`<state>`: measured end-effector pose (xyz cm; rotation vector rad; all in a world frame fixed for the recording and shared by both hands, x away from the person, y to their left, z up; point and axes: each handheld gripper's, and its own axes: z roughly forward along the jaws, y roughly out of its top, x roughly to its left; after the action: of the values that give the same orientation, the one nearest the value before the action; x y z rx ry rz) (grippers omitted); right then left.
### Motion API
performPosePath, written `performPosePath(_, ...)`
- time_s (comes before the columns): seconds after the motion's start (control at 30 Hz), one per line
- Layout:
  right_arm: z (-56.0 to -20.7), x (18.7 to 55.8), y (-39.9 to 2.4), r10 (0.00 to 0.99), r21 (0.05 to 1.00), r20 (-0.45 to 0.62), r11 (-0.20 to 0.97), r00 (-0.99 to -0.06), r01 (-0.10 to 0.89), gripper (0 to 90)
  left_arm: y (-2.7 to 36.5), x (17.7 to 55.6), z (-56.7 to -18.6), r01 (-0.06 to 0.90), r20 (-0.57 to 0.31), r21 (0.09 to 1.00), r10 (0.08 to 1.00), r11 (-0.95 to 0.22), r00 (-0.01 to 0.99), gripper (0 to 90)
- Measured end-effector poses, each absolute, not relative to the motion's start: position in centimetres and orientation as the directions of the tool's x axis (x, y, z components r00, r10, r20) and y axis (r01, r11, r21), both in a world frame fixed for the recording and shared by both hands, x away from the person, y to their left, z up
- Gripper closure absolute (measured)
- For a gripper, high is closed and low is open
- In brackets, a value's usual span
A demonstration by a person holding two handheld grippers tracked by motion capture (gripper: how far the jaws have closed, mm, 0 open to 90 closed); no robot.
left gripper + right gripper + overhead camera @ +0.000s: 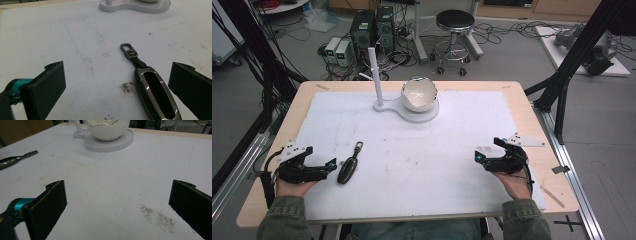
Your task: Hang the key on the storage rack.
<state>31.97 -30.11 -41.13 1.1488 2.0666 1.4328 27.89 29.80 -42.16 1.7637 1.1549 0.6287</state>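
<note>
A dark car key fob (348,169) with a strap and metal clip lies flat on the white mat (412,165), left of centre. My left gripper (332,164) rests on the mat just left of it, jaws wide open. In the left gripper view the fob (156,93) lies between the jaws, close to the right one, untouched. My right gripper (478,157) rests at the right side of the mat, open, with bare mat between its jaws. The fob's clip end (15,159) shows at the far left of the right gripper view.
A white bowl (419,93) sits on a white stand (419,114) with an upright post (375,75) at the back middle of the mat. The wooden table edge (277,150) frames the mat. Black frame struts rise at both sides; a stool and computers stand on the floor beyond.
</note>
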Motion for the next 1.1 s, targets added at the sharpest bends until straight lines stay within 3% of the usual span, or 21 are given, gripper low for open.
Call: performPosePath(1.1, -41.27, 31.50, -30.84, 0.805, 0.898, 0.137, 0.145, -0.577, 0.415, 0.6, 29.06, 28.55, -41.55, 0.471, -0.061, 0.865, 0.896, -0.172, 0.441, 1.7)
